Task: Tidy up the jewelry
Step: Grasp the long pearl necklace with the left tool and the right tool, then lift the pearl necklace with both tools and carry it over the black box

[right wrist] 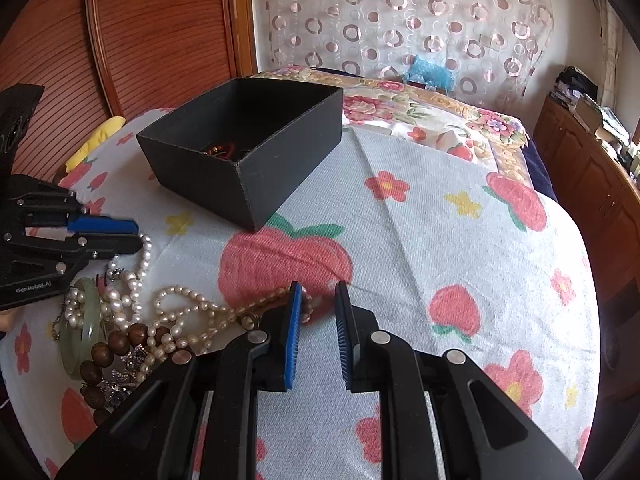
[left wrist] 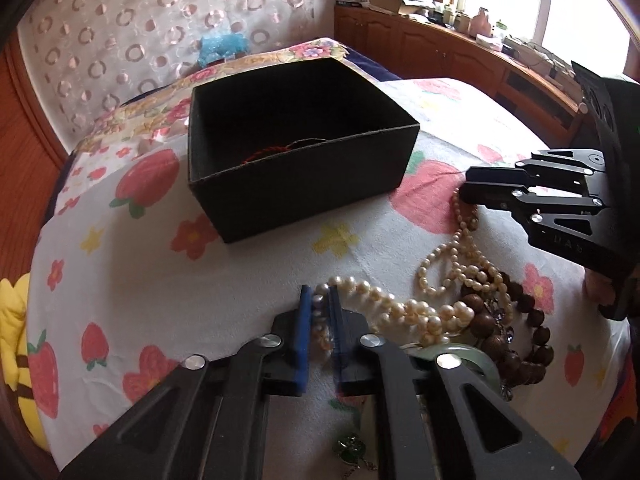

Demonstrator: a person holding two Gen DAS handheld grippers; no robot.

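A black open box (left wrist: 296, 148) stands on the bed, with a red cord inside; it also shows in the right wrist view (right wrist: 244, 148). A heap of jewelry lies in front: pearl necklaces (left wrist: 452, 268), brown wooden beads (left wrist: 516, 320), a green jade bangle (right wrist: 86, 328). My left gripper (left wrist: 319, 300) is shut on a pearl strand (left wrist: 320, 312) at the heap's left end. My right gripper (right wrist: 318, 292) is open and empty, its left pad beside a pearl strand (right wrist: 192, 308). It also shows at right in the left wrist view (left wrist: 468, 188).
The bed is covered with a white blanket (right wrist: 420, 240) printed with strawberries and flowers. A wooden headboard (right wrist: 160, 32) and a curtain (right wrist: 400, 20) stand behind. A wooden cabinet (left wrist: 440, 52) with clutter runs along the window side. A yellow cushion (left wrist: 16, 344) lies at the bed's left edge.
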